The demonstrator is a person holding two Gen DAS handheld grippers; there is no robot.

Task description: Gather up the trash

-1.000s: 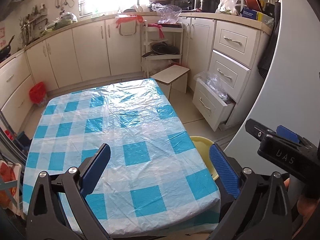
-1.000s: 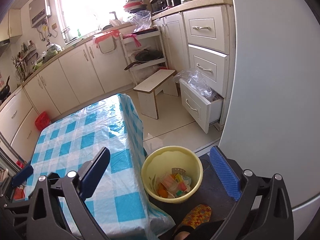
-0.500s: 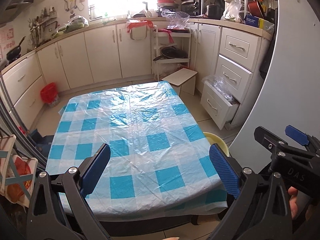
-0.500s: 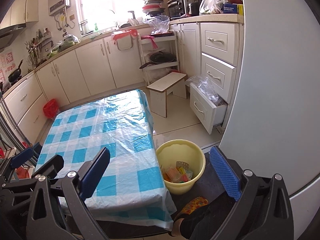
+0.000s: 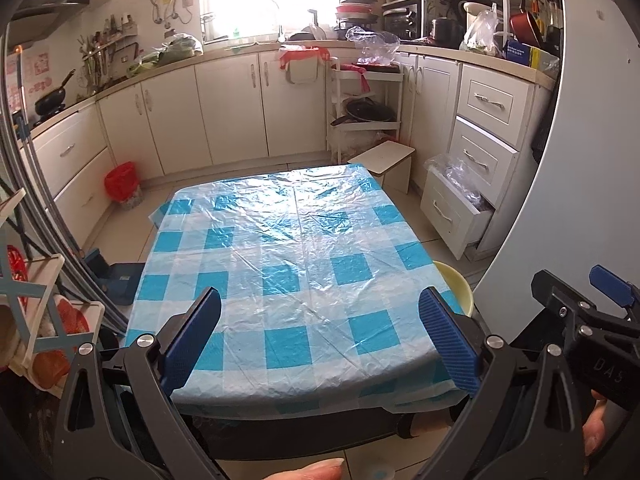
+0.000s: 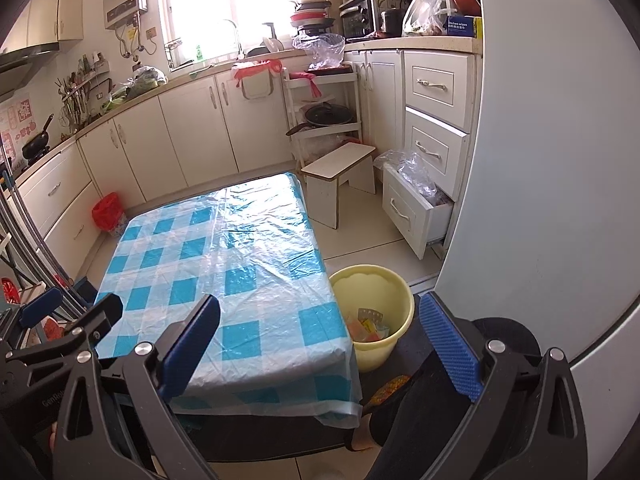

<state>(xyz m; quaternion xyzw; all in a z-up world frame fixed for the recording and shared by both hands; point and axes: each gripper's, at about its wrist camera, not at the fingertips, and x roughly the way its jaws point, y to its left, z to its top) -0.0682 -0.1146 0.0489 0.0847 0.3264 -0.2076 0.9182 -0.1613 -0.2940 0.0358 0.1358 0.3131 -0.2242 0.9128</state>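
A yellow bucket (image 6: 374, 280) stands on the floor at the table's right side, with colourful wrappers (image 6: 366, 326) lying in its bottom; only its rim (image 5: 460, 284) peeks past the table in the left wrist view. The low table (image 5: 304, 264) wears a blue-and-white checked plastic cloth with nothing on it. My left gripper (image 5: 320, 332) hangs open over the table's near edge, holding nothing. My right gripper (image 6: 320, 336) is open too, between the table's near right corner and the bucket, empty. The right gripper (image 5: 588, 320) also shows at the right of the left wrist view.
A white fridge side (image 6: 560, 160) fills the right. An open bottom drawer (image 6: 416, 208) holds clear plastic. A small white stool (image 6: 340, 164) stands beyond the table, and a red-bagged bin (image 5: 122, 184) sits by the left cabinets. The person's dark trouser leg and patterned slipper (image 6: 390, 388) are beside the bucket.
Both grippers have pulled back and risen away from the table, so more of the table and kitchen shows. The bucket now lies farther off. Both stayed open.
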